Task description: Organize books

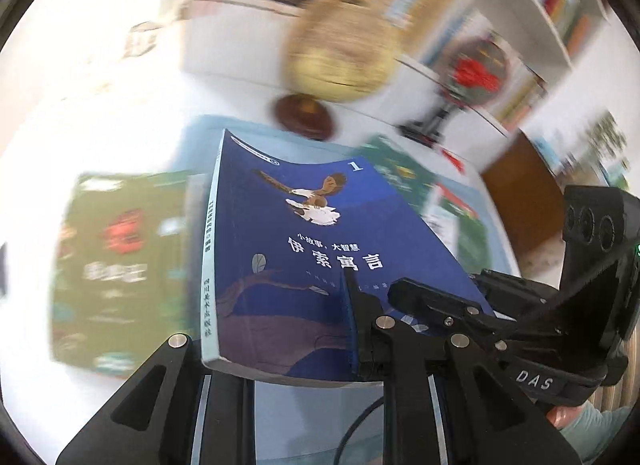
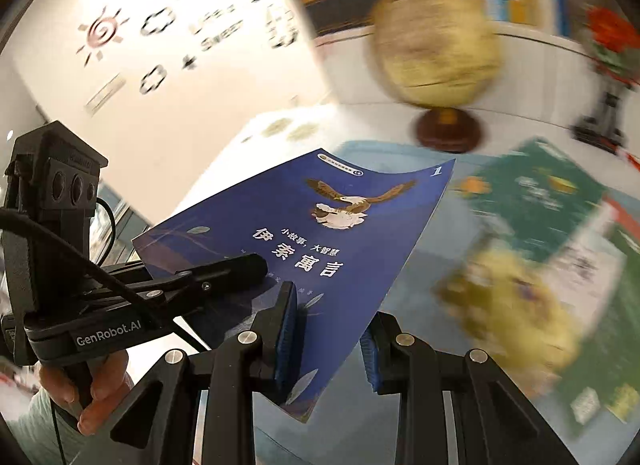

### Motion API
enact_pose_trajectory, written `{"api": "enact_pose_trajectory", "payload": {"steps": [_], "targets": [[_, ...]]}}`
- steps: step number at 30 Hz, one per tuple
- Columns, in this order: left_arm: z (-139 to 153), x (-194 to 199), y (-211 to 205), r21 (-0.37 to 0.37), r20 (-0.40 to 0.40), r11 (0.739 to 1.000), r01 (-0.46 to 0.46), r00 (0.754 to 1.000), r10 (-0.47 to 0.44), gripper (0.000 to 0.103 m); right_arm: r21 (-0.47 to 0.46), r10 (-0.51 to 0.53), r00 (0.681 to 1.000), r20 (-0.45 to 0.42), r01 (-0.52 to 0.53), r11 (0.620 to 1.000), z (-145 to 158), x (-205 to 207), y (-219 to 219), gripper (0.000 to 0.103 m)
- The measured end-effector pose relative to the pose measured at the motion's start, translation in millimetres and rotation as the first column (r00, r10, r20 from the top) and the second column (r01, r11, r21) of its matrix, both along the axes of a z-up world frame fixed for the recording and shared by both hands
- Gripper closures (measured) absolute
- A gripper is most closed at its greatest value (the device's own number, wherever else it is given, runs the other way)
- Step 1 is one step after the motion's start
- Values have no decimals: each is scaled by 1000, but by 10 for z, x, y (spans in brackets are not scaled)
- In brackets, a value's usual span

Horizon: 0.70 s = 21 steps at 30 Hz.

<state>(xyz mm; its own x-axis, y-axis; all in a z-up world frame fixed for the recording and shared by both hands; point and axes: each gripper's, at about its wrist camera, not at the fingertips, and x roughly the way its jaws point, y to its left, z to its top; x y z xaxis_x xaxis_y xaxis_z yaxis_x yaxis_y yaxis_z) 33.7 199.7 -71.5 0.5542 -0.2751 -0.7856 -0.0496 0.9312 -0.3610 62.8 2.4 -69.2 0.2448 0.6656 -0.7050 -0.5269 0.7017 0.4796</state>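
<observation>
A blue book with an eagle on its cover (image 1: 320, 225) hangs tilted above the table, held from both sides. In the left wrist view my left gripper (image 1: 332, 313) is shut on its near edge; one blue pad lies on the cover and the other finger is hidden under the book. My right gripper (image 1: 404, 289) comes in from the right and clamps the same cover. In the right wrist view the blue book (image 2: 320, 217) sits between the fingers of my right gripper (image 2: 330, 329), which is shut on it. The left gripper (image 2: 248, 269) grips it from the left.
Under the book lies a pale blue table top (image 1: 304, 417) with a green book (image 1: 120, 265) and more green and yellow books (image 2: 540, 201). A globe on a wooden base (image 2: 436, 45) and a red ornament on a black stand (image 1: 476, 69) stand behind. A bookshelf (image 1: 560, 5) fills the far right. The surroundings are blurred.
</observation>
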Motion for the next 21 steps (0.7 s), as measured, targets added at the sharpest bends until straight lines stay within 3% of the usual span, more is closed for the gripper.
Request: {"api": "enact_pose_trajectory", "payload": {"steps": [4, 9, 11, 16, 21], "targets": [[-204, -91, 643, -2, -21, 996, -84, 996, 84, 85, -6, 74, 997, -6, -74, 997, -102, -30, 762, 75], [-438, -85, 1105, -27, -48, 992, -127, 991, 126, 85, -21, 100, 994, -36, -101, 995, -304, 63, 1370, 75], [-507, -96, 1211, -36, -66, 989, -141, 988, 138, 83, -22, 105, 993, -56, -106, 994, -373, 69, 1504, 75], [-728, -190, 1340, -45, -156, 987, -157, 977, 148, 67, -33, 100, 988, -115, -105, 994, -566, 81, 1693, 75], [-945, -324, 1454, -20, -246, 985, -173, 955, 163, 63, -53, 94, 977, -189, -106, 993, -823, 61, 1748, 75]]}}
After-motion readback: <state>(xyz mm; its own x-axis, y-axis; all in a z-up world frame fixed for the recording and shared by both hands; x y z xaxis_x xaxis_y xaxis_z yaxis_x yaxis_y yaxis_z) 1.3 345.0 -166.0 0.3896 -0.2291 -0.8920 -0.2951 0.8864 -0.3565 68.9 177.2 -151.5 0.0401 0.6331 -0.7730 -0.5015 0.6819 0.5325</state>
